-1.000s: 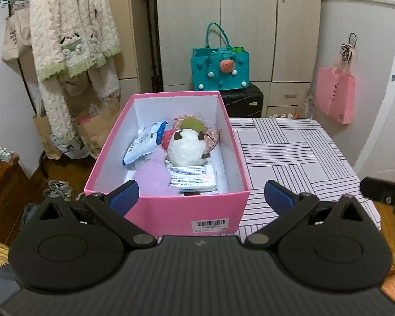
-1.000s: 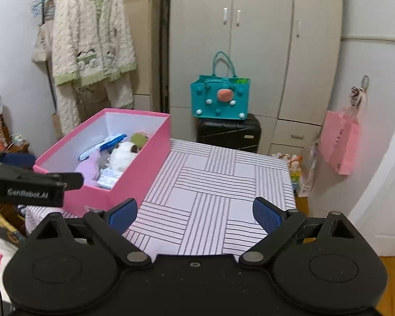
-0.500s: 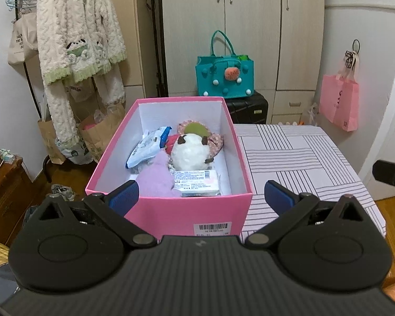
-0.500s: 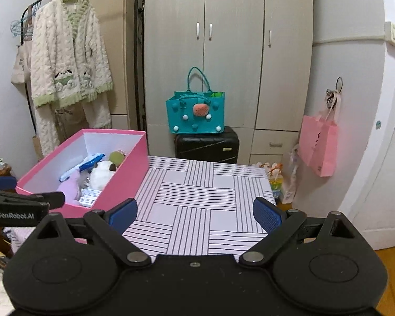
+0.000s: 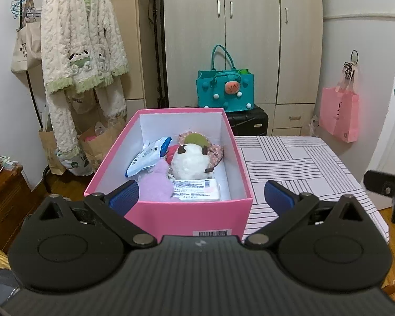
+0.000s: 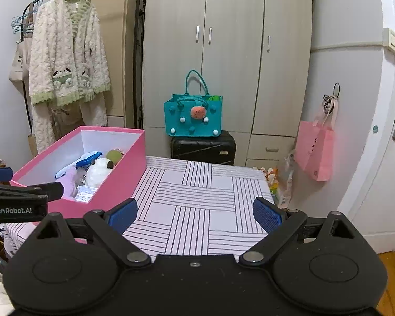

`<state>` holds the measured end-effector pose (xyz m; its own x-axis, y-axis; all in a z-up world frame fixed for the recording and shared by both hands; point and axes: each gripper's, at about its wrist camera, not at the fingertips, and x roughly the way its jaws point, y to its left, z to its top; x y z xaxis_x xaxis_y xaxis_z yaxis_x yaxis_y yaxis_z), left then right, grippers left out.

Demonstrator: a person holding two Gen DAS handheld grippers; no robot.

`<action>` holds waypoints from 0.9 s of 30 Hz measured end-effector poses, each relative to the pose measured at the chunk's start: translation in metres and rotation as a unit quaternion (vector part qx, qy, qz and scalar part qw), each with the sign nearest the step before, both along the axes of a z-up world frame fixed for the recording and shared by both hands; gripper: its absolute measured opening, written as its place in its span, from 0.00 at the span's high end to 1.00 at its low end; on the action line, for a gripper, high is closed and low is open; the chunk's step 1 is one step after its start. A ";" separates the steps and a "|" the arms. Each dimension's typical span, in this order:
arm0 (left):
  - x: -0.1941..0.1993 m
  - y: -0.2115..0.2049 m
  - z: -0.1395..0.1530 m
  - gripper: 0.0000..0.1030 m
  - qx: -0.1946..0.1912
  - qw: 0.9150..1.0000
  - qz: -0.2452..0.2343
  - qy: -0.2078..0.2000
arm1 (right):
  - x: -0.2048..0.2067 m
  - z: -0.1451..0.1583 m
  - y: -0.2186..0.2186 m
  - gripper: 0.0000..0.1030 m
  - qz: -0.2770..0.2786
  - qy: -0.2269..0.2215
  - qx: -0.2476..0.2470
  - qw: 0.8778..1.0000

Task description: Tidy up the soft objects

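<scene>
my left gripper (image 5: 201, 197) hangs spread wide and empty before the open pink cardboard shoebox (image 5: 171, 216), a barcode sticker on its near end. my right gripper (image 6: 194, 212) is spread too, over the striped tablecloth (image 6: 197, 197). "genrobot.ai" reads on the left tool. the box's long axis runs away from me; inside lie a white plush (image 5: 191, 164), lilac fluffy cloth (image 5: 155, 184) and a labelled wipes pack (image 5: 196, 191).
</scene>
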<state>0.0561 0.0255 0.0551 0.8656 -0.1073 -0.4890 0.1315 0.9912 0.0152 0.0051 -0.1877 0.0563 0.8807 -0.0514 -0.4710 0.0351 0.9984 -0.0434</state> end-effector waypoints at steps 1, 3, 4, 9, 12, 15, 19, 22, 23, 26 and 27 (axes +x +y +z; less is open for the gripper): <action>0.000 0.000 0.000 0.00 -0.002 1.000 -0.001 -0.001 | 0.000 -0.001 0.000 0.06 0.000 0.001 0.001 1.000; 0.000 0.001 0.000 0.00 -0.008 1.000 -0.003 -0.001 | 0.001 -0.002 0.001 0.06 -0.001 0.002 0.000 1.000; 0.001 0.001 0.000 0.00 -0.010 1.000 -0.004 0.000 | 0.000 -0.003 0.001 0.06 -0.003 0.001 -0.002 1.000; 0.000 0.001 0.000 0.00 -0.011 1.000 -0.004 -0.003 | 0.001 -0.004 0.000 0.06 -0.010 0.001 -0.001 1.000; 0.001 0.002 0.000 0.00 -0.011 1.000 -0.001 -0.003 | 0.002 -0.005 -0.003 0.06 -0.017 0.005 -0.001 1.000; 0.003 0.003 -0.001 0.00 -0.010 1.000 0.009 -0.003 | 0.004 -0.008 -0.004 0.06 -0.025 0.011 -0.005 1.000; 0.005 0.003 -0.003 0.00 -0.001 1.000 0.019 -0.003 | 0.004 -0.009 -0.006 0.06 -0.025 0.015 -0.004 1.000; 0.005 0.002 -0.004 0.00 0.002 1.000 0.020 -0.004 | 0.004 -0.009 -0.006 0.06 -0.025 0.015 -0.007 1.000; 0.004 0.002 -0.004 0.00 0.004 1.000 0.020 -0.004 | 0.004 -0.009 -0.006 0.06 -0.024 0.015 -0.007 1.000; 0.004 0.001 -0.004 0.00 0.007 1.000 0.020 -0.006 | 0.003 -0.009 -0.005 0.06 -0.022 0.014 -0.007 1.000; 0.004 0.001 -0.005 0.00 0.008 1.000 0.018 -0.007 | 0.003 -0.009 -0.005 0.06 -0.022 0.014 -0.007 1.000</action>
